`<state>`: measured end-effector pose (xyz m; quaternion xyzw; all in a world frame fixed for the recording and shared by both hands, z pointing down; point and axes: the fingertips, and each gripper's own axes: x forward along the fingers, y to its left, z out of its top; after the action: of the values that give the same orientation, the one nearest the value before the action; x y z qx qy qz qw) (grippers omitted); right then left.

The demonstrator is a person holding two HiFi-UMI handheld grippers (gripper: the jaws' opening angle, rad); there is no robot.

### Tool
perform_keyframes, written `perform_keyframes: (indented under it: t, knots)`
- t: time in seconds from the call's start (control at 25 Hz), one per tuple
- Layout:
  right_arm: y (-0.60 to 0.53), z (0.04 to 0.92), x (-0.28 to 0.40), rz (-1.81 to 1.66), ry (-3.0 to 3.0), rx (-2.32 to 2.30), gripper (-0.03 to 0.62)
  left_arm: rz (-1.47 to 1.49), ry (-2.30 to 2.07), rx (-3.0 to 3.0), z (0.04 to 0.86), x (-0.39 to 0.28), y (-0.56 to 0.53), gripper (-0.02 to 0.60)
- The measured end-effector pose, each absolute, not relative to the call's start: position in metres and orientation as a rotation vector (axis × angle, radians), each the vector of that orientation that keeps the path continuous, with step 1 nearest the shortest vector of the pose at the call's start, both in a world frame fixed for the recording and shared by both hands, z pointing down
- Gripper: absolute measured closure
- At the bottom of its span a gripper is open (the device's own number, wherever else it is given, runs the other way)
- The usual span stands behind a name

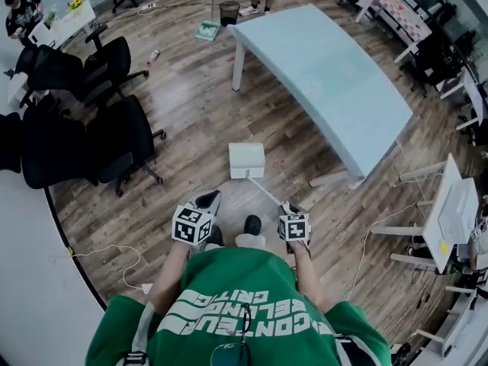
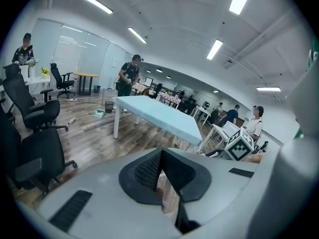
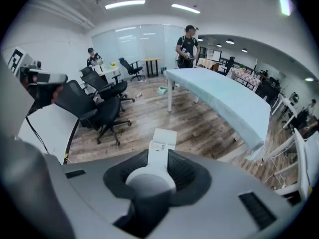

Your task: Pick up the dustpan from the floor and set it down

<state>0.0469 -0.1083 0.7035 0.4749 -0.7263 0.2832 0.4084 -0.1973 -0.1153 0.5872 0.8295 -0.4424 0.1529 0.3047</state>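
- The right gripper (image 3: 158, 158) has its pads (image 3: 185, 173) closed partway and pressing the white handle (image 3: 155, 169) from both sides, close to the handle's rounded near end. It has a real hold on the dustpan.
- The left gripper (image 2: 160, 153) has its fingertips (image 2: 147, 171) drawn together to a point with nothing between them. It is empty and sits to the left of the handle.
- The dustpan (image 1: 246, 160) hangs at the far end of the handle, out ahead of the person's feet over the wood floor (image 1: 191, 120). It looks clear of the boards, though from this steep angle I can't be sure.
- The grip sits at the very end of a long handle, so the pan will probably want to swing.
  - I would keep the wrist quiet, lower slowly with the pan's flat underside level, and let it rest on the floor before opening the jaws.
  - The free left gripper could steady the handle further down if needed.
- Bare floor lies just ahead. The pale blue table (image 1: 328, 75) on the far right and the black office chairs (image 1: 114, 139) on the left are well apart from it.
- On writing:
  - White lettering runs across the green shirt (image 1: 244, 311), upside down from above — not reliably readable.
  - A small label (image 3: 161, 147) where the handle meets the pan is too small to read.
  - The marker cubes (image 1: 293, 227) show only black-and-white squares.
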Motion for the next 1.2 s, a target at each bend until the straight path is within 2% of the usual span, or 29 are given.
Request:
perform_keyframes:
  t: [0.56,1.2]
  knots:
    - [-0.141,0.548,0.030,0.431,-2.127,1.320,0.479,0.319,-1.258,2.220,0.558,-0.192,-0.145,0.588]
    - [-0.151,0.529,0.026,0.370,-2.146,1.318,0.479,0.313,-1.264,2.272,0.542,-0.181,-0.148,0.588]
